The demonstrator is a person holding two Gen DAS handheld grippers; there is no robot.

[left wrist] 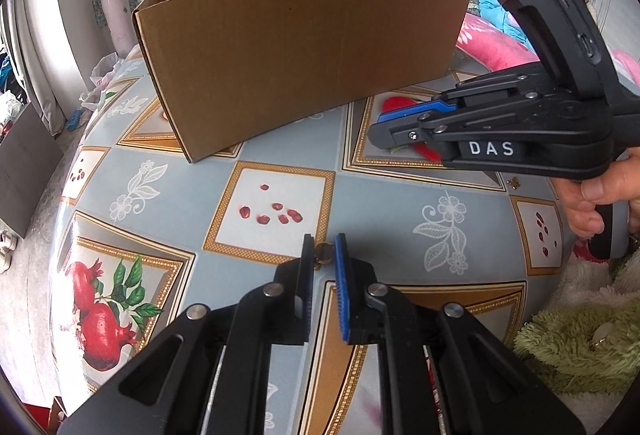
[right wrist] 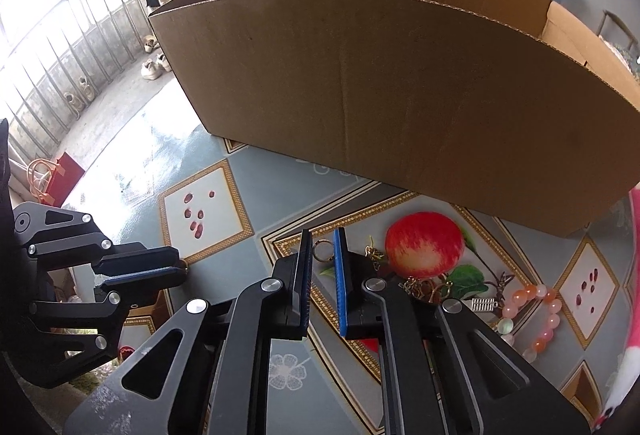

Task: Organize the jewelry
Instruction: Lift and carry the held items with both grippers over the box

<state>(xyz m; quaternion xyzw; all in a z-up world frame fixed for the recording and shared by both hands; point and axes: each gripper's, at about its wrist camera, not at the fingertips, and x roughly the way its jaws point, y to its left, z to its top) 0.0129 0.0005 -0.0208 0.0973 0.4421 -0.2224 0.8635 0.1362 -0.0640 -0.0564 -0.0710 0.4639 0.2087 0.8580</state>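
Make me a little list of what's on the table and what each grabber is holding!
table: fruit-print cloth
box: open cardboard box, standing behind the jewelry
left gripper: shut on a small gold ring
right gripper: shut on another gold ring
still loose: pink bead bracelet, gold chain, silver charm, all right of the right gripper
inside box: hidden from view

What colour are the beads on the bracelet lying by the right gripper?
The bead bracelet is pink and orange with a pale green bead; right wrist view.
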